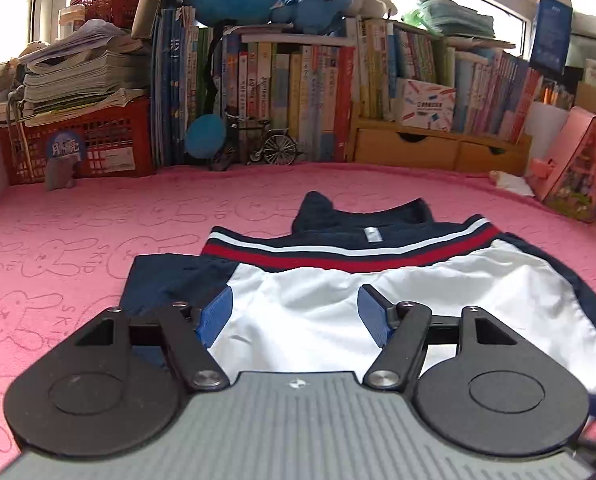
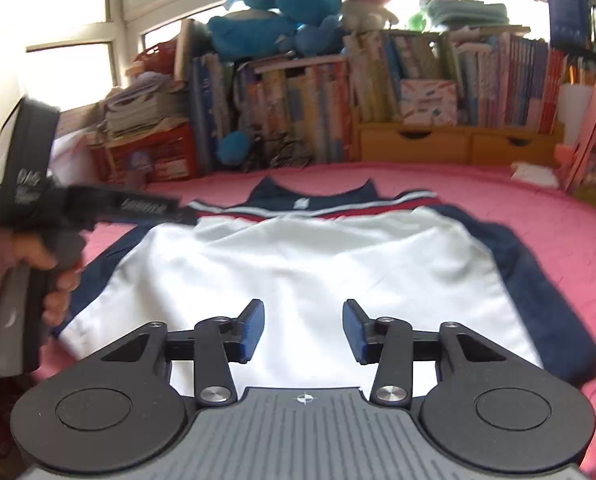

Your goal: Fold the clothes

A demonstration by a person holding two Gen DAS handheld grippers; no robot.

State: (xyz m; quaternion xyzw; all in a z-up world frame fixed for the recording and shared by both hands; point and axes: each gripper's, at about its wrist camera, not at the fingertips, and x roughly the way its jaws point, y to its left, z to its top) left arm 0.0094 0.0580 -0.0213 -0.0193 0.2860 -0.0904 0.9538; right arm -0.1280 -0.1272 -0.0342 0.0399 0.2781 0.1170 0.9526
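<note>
The jacket lies flat on the pink cover. The left tongs and right tongs are both released above it, grasping nothing.

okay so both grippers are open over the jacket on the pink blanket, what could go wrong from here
1. Both the left hand-held gripper and the right hand-held gripper are open and empty above the smooth white panel of the jacket; a pinch there may slip or grab one layer only.
2. The navy sleeve spreads out to the right, so a fold now could come out lopsided.
</note>
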